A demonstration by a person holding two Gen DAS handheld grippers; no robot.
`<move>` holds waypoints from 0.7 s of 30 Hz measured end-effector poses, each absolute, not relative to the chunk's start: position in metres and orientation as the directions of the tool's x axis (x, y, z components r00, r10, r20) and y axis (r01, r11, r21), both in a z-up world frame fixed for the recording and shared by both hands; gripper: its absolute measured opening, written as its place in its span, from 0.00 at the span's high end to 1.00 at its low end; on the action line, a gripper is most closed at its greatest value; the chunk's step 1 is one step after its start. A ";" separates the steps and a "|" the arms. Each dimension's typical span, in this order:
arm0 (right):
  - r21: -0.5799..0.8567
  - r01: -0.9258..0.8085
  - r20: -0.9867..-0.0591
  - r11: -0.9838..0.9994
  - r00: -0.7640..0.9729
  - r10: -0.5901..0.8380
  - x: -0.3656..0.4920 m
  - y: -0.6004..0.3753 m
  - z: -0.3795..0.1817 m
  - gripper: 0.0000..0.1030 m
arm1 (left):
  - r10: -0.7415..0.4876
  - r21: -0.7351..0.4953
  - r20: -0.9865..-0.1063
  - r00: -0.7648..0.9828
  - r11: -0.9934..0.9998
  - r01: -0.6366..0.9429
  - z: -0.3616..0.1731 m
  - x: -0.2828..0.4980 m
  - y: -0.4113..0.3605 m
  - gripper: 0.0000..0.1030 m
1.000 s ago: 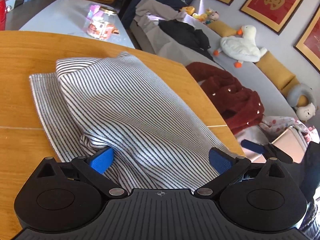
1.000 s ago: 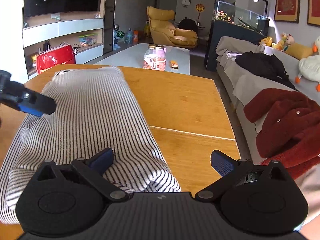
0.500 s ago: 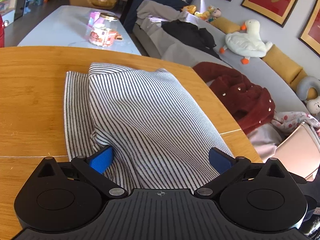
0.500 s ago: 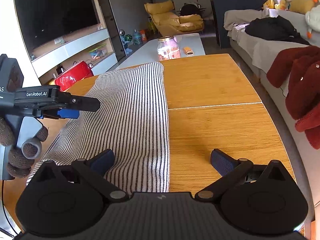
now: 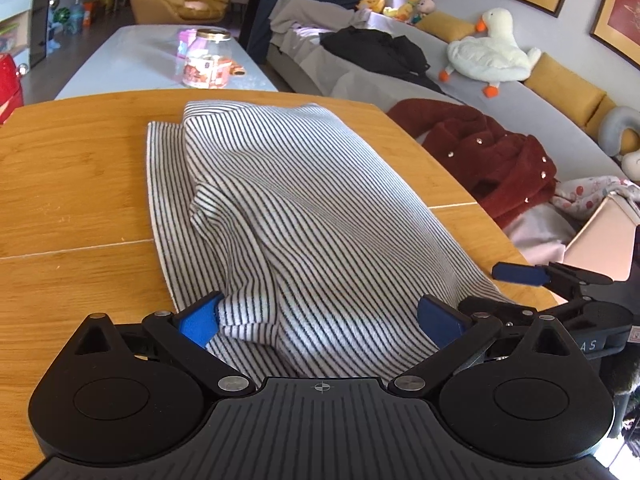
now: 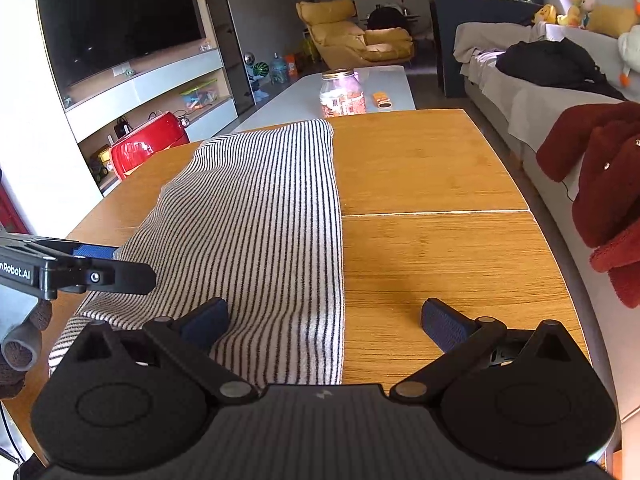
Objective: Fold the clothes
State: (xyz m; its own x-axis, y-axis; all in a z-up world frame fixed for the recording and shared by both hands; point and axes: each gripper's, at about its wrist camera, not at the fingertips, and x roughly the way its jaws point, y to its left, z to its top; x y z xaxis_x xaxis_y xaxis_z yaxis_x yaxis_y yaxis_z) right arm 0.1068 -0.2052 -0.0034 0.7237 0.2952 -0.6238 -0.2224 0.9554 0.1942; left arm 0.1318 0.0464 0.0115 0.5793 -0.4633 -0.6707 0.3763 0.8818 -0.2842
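Lowered striped garment (image 5: 304,216) — tongs (image 5: 320,320) agape

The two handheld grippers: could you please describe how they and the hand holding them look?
Both the left gripper and right gripper are matte black, with ribbed housings, two round pivot discs, silver rivets and linkage arms ending in blue padded fingers. The right wrist view shows white "nRobot.AI" lettering on the left one's side, held by a hand in a dark brown fuzzy glove.

Light: bright daylight is cast across the room
Glare: a soft sheen is seen on the bench (image 6: 432,264)
Shadows: soft ones are thrown under the striped cloth (image 5: 304,216)
Distortion: straight edges are bowed at the frame borders
Focus: sharp throughout
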 end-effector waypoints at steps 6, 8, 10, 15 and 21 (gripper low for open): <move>0.194 -0.219 -0.623 0.956 0.725 0.293 0.094 -0.198 -0.003 0.00 | -0.460 -0.272 -0.669 0.584 0.883 0.384 0.010 0.130 0.049 0.00; 0.183 -0.238 -0.618 0.954 0.726 0.300 0.086 -0.194 -0.004 0.00 | -0.457 -0.270 -0.669 0.586 0.884 0.381 0.010 0.133 0.052 0.00; 0.176 -0.247 -0.611 0.953 0.731 0.303 0.078 -0.189 -0.005 0.00 | -0.465 -0.280 -0.664 0.586 0.881 0.381 0.010 0.136 0.056 0.00; 0.170 -0.247 -0.605 0.954 0.738 0.299 0.066 -0.182 -0.005 0.00 | -0.482 -0.299 -0.653 0.584 0.873 0.385 0.009 0.141 0.063 0.00; 0.172 -0.259 -0.609 0.950 0.730 0.310 0.068 -0.183 -0.003 0.00 | -0.466 -0.276 -0.661 0.588 0.880 0.386 0.010 0.140 0.059 0.00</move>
